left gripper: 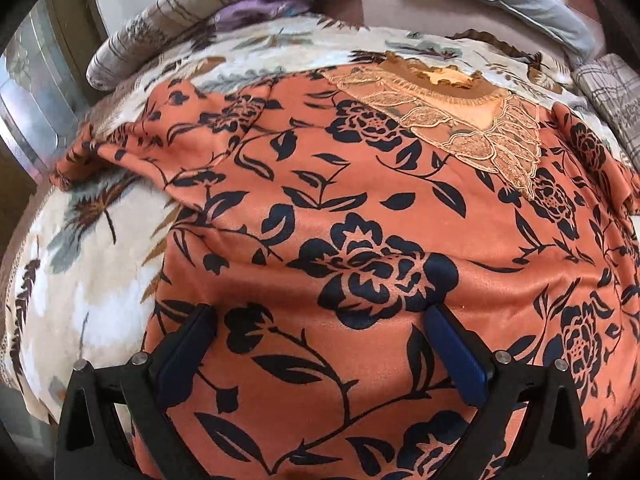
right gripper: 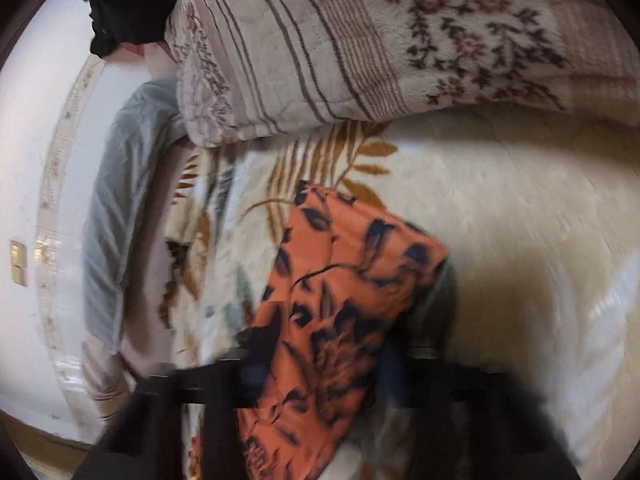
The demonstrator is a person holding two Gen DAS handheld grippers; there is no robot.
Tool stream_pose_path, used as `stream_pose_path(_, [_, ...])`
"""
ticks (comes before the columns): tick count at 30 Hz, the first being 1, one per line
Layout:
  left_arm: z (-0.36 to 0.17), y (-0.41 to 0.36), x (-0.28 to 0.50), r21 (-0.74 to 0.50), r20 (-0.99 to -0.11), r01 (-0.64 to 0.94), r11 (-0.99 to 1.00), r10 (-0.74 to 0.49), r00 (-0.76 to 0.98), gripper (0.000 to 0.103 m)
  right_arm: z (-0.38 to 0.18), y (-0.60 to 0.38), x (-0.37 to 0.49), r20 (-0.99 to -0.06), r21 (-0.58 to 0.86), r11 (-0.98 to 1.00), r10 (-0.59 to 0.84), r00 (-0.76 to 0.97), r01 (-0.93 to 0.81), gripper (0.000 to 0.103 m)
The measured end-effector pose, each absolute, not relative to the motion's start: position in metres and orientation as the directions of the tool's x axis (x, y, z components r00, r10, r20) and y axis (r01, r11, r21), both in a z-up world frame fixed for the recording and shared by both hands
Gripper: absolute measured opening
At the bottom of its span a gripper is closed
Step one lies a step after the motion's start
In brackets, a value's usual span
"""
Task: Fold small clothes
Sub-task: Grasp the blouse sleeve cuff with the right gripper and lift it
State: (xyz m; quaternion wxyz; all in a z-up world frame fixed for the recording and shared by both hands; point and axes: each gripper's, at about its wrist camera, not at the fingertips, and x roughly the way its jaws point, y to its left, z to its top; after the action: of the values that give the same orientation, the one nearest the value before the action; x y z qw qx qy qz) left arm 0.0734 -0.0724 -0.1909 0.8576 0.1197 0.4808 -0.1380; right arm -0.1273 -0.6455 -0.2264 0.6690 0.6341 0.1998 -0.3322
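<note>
My left tongs (left gripper: pixel 320 320) stand wide open over the orange garment (left gripper: pixel 360 220), low in frame. My right tongs (right gripper: pixel 316 364) pinch its blurred sleeve (right gripper: pixel 340 280) at lower centre.

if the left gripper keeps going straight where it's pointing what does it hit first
Most likely the orange floral top lying flat on the blanket. The open left gripper points down at it, nothing between; how close it is I can't tell.

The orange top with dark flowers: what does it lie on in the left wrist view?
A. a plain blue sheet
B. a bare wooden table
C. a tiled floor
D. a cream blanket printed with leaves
D: the orange top is spread over a cream blanket with brown and grey leaf prints.
</note>
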Motion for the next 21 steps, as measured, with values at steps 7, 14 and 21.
stream_pose_path(7, [-0.182,-0.071,0.062,0.088,-0.854,0.346,0.934,-0.108,0.509,0.103,-0.156,-0.612,-0.105,-0.524,0.808,0.18,-0.218,0.823,0.562,0.009])
stream_pose_path(14, [-0.16,-0.057,0.069,0.14,-0.83,0.326,0.935,-0.069,0.553,0.103,-0.073,-0.497,-0.039,-0.251,0.883,0.422,0.059,0.966,0.203,0.009])
stream_pose_path(21, [-0.119,-0.033,0.07,0.092,-0.787,0.273,0.958,-0.098,0.609,0.103,-0.097,-0.379,0.055,-0.31,0.892,0.437,0.409,0.859,0.114,0.015])
